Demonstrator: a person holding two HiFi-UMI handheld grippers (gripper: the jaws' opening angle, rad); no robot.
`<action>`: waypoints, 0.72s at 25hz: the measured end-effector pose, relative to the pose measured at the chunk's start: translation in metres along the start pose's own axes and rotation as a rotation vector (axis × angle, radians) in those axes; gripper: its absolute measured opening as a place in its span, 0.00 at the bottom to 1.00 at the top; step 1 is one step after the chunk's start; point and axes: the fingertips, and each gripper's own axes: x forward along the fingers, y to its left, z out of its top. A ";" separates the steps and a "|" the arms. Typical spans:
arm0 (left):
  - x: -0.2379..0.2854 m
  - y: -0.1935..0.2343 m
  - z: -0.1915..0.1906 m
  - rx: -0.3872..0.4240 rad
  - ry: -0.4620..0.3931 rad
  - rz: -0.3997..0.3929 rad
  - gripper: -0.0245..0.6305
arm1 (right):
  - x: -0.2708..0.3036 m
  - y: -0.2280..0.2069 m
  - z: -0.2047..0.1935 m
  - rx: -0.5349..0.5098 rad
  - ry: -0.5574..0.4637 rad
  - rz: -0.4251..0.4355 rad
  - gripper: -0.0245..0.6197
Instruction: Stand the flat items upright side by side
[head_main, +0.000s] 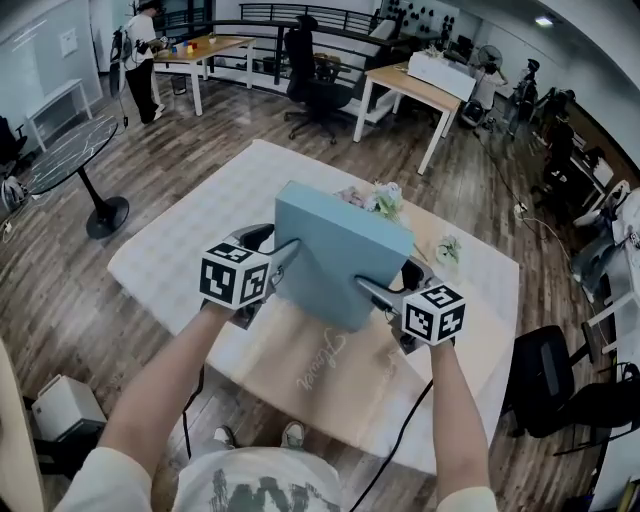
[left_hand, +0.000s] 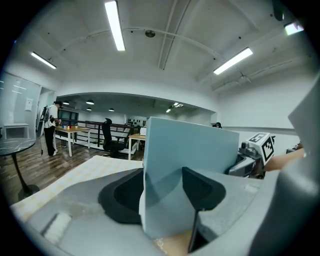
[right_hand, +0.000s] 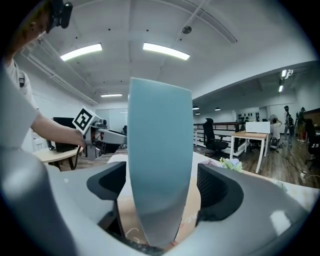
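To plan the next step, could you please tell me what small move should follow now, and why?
Probably ease the right tool back off the blue box: its jaws stand clear of both faces, while the left tool alone pinches the box upright.

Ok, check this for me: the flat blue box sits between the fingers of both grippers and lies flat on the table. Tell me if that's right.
One thing is wrong. The flat blue box does sit between the fingers of the left gripper and the right gripper, but it does not lie flat: it stands raised on edge. Both gripper views show it upright between the fingers.
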 end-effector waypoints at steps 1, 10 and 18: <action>0.000 0.000 0.000 -0.003 -0.004 0.006 0.41 | 0.004 0.000 -0.001 -0.004 0.005 0.020 0.73; -0.011 0.005 -0.010 -0.023 0.006 0.059 0.41 | 0.023 0.013 0.006 0.001 0.000 0.177 0.64; -0.011 0.005 -0.013 -0.017 0.013 0.025 0.41 | 0.023 0.020 0.007 -0.043 -0.013 0.097 0.55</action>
